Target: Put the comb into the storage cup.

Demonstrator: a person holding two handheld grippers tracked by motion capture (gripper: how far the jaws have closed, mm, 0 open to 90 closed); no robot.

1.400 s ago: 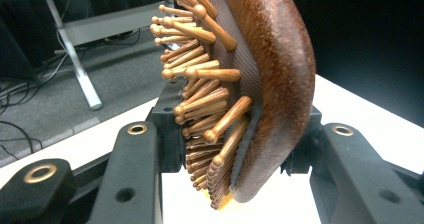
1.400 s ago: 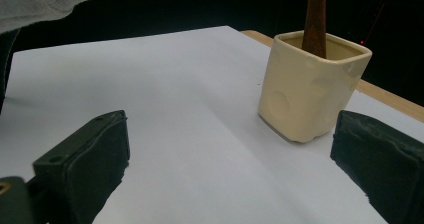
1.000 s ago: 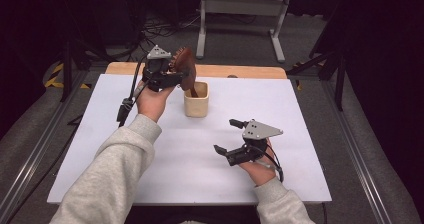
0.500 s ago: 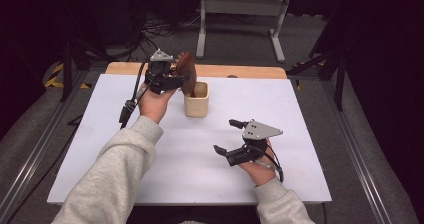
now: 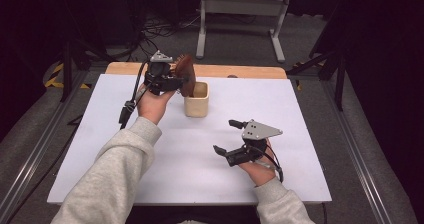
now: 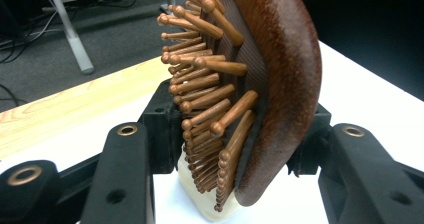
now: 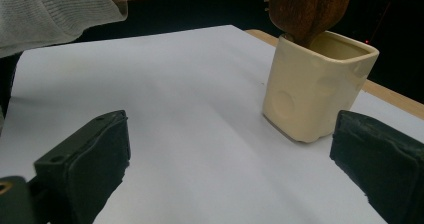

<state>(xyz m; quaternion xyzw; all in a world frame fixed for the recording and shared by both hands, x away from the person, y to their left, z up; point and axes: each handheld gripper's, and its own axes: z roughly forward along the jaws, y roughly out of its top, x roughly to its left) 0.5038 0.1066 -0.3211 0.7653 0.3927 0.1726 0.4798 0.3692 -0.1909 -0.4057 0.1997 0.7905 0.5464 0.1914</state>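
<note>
Item: hairbrush (image 5: 186, 74), clamped in my left claw (image 5: 172, 81), now lower, handle entering cup (image 5: 196, 104). Right claw (image 5: 231, 136): wide open, empty, unmoved. Placement nearly complete.

We see a white table surface (image 5: 310, 134) resting on a light wooden top, whose edge (image 5: 240, 71) is exposed along the far side. The floor (image 5: 250, 34) beyond the table is grey and dimly lit. A pale metal frame with two splayed feet (image 5: 240, 6) stands on it behind the table, and black cables (image 5: 160, 29) lie loosely to the frame's left. Yellow-and-black hazard tape (image 5: 55, 79) marks the floor at the left. Metal rails (image 5: 357, 154) run along both sides of the table. The surrounding room is dark.
</note>
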